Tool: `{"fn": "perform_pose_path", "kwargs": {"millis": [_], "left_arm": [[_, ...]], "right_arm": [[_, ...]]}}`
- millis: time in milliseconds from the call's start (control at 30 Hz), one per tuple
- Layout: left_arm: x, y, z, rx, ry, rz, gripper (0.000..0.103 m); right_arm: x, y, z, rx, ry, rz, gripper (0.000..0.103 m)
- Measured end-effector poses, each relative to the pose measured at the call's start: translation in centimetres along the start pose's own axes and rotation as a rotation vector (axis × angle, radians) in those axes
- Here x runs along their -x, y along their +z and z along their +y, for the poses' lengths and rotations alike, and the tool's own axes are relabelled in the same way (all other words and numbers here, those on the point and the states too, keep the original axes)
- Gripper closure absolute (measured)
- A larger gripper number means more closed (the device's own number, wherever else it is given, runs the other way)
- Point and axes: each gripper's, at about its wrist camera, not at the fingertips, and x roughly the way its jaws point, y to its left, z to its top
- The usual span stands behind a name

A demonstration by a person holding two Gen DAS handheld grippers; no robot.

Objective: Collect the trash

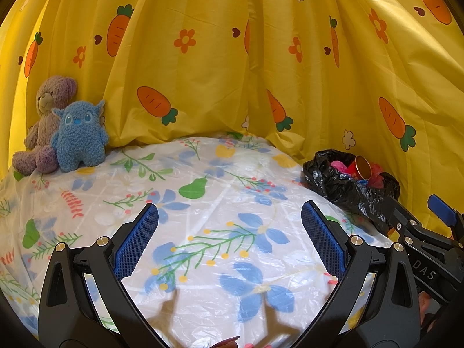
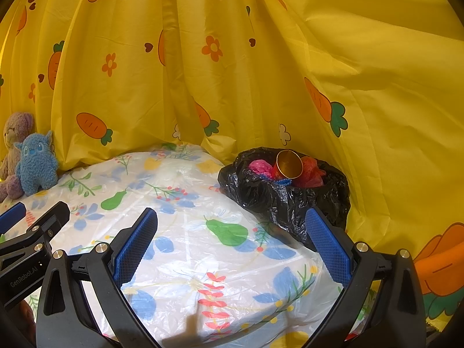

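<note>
Your left gripper and right gripper both spread wide and empty over the tablecloth, trash bag at its far right corner, cup inside

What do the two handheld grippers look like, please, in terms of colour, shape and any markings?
Both grippers, left and right, have black curved plastic frames with silver bolts and blue, finely textured fingers. White lettering marks their bodies: "DAS" on the right one, "GenRobot.AI" on the left.
</note>
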Motion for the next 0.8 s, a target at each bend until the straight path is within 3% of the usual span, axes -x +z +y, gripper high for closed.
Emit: {"fn": "perform_pose_path", "kwargs": {"millis": [800], "left_arm": [[0.08, -0.12, -0.16, 0.001, 0.001, 0.0, 0.006]], "right_arm": [[0.03, -0.08, 0.11, -0.002, -0.004, 0.001, 0.005]]}}
